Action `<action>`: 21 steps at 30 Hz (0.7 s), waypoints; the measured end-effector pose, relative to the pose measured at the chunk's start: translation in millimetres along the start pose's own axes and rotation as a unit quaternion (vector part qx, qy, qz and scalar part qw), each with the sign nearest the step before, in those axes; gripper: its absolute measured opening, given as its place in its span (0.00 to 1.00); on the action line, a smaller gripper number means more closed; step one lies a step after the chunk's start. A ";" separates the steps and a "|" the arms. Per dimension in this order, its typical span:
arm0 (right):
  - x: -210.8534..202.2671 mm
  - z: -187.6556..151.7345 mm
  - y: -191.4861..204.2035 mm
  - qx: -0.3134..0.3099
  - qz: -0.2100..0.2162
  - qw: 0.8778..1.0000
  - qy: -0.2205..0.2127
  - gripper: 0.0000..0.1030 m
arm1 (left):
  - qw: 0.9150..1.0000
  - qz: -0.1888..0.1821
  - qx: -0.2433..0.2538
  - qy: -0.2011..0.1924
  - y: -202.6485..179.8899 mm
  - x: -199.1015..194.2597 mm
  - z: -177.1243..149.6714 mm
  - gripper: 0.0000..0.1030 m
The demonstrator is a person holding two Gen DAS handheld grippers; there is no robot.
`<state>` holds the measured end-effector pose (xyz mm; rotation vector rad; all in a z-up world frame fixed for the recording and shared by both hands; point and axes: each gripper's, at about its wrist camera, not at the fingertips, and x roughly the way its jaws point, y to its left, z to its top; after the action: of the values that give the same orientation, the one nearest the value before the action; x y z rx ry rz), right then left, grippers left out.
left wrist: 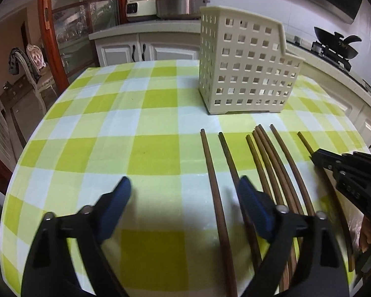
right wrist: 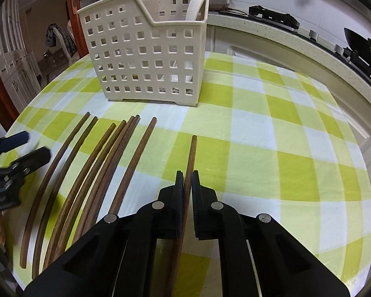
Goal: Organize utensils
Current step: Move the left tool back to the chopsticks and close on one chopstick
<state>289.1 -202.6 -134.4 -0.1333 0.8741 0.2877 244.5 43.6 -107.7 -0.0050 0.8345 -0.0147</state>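
Several brown wooden chopsticks (left wrist: 267, 163) lie side by side on the green checked tablecloth (left wrist: 106, 128). My left gripper (left wrist: 185, 183) hangs open low over the cloth. The leftmost chopstick (left wrist: 211, 173) lies between its blue pads (left wrist: 122, 193), untouched. My right gripper (right wrist: 188, 175) is shut on the rightmost chopstick (right wrist: 192, 153), which sticks out ahead of its fingertips. It also shows in the left wrist view, where the right gripper (left wrist: 316, 157) holds that chopstick (left wrist: 304, 139). A cream perforated utensil basket (left wrist: 244, 66) (right wrist: 148, 57) stands upright beyond the chopsticks, with a white spoon (right wrist: 195, 5) inside.
The table's edges curve close on both sides. Behind it runs a counter with cookers (left wrist: 178, 2), white cabinets (left wrist: 146, 49) and a stove carrying a black wok (left wrist: 336, 42). A wooden door frame (left wrist: 52, 37) and a chair (left wrist: 34, 59) stand at the left. The left gripper (right wrist: 31, 147) shows beside the chopsticks.
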 end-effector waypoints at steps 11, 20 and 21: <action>0.2 0.6 -2.5 0.006 0.009 1.000 0.000 0.07 | 0.999 -0.009 0.024 0.022 -15.4 17.1 8.8 0.31; 0.7 0.5 -3.1 0.008 0.011 1.000 0.001 0.08 | 0.999 -0.005 0.036 0.028 -27.8 25.9 5.4 0.20; 0.6 0.5 -3.0 0.007 0.010 1.000 0.001 0.08 | 0.999 -0.004 0.039 0.027 -30.2 26.2 5.4 0.18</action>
<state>290.8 -205.3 -134.5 -0.1119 0.8787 0.3003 265.7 13.0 -123.2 0.0649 0.8883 -0.0551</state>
